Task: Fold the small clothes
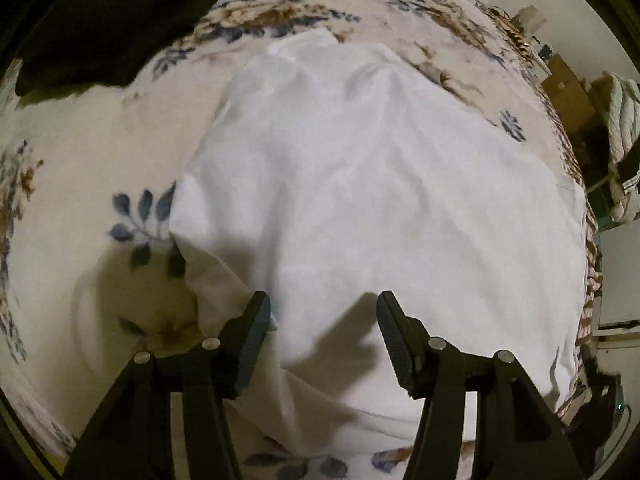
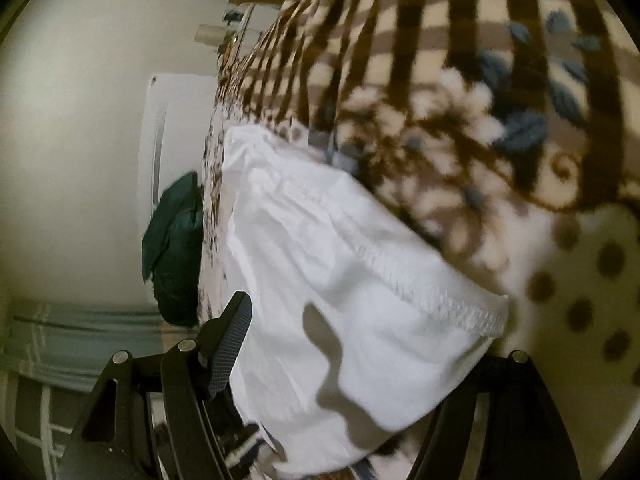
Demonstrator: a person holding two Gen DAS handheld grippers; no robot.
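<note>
A white garment (image 1: pixel 352 184) lies spread on a floral blanket (image 1: pixel 80 148). My left gripper (image 1: pixel 324 312) hovers over its near edge with jaws wide apart and nothing between them. In the right wrist view the same white garment (image 2: pixel 340 280), with a stitched hem, drapes across my right gripper (image 2: pixel 360 336). Only the left finger (image 2: pixel 232 340) shows; the cloth hides the right fingertip, so I cannot tell whether it grips.
A dark cloth (image 1: pixel 104 16) lies at the blanket's far left. The bed edge with a brown checked border (image 2: pixel 400 40) runs beside a white wall and a white appliance (image 2: pixel 160 136). A dark green bag (image 2: pixel 176 248) sits by the bed. Cluttered furniture (image 1: pixel 568 92) stands at right.
</note>
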